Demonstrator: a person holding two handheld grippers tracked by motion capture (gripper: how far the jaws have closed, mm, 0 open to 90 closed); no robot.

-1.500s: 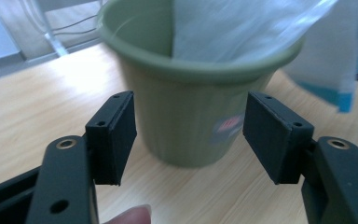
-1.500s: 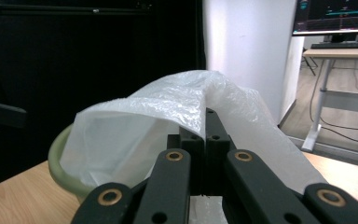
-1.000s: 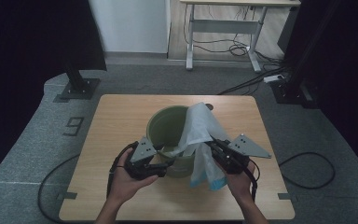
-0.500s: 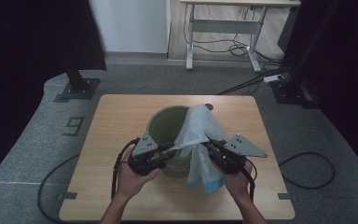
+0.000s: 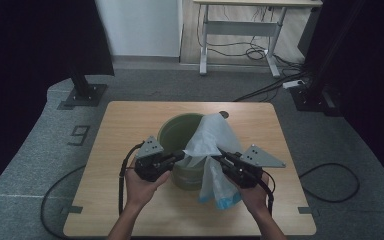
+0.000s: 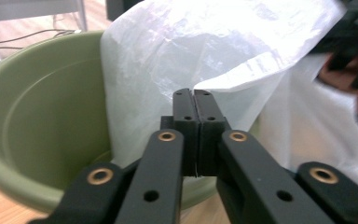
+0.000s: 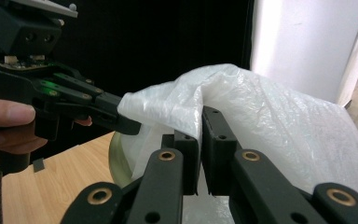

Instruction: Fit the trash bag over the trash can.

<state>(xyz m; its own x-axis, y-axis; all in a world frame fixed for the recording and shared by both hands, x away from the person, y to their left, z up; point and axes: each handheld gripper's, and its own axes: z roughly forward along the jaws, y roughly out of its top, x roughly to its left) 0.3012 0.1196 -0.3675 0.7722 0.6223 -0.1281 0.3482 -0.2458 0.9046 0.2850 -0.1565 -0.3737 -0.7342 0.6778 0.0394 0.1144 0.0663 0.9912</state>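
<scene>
A pale green bucket [image 5: 172, 131] [image 6: 42, 116] stands mid-table. A white plastic bag [image 5: 211, 140] [image 6: 205, 51] [image 7: 261, 107] drapes over its right rim and hangs down the near side. My left gripper [image 5: 182, 154] [image 6: 194, 98] has just been closing, and its jaws now meet on the bag's edge. The right gripper view shows that gripper [image 7: 123, 122] pinching the film. My right gripper [image 5: 220, 158] [image 7: 200, 121] holds another fold of the bag. Its jaws have just eased open a hair, with film still tucked in the narrow slit.
The wooden table [image 5: 130, 120] has bare room left of and behind the bucket. A desk frame with cables [image 5: 240, 35] stands beyond on the grey floor. A dark stand base [image 5: 82, 95] sits off the table's far left corner.
My left gripper's jaws went from wide apart to shut on the bag's edge, nudging slightly toward the bucket. The bag is now stretched between both grippers. The right hand stayed put.
</scene>
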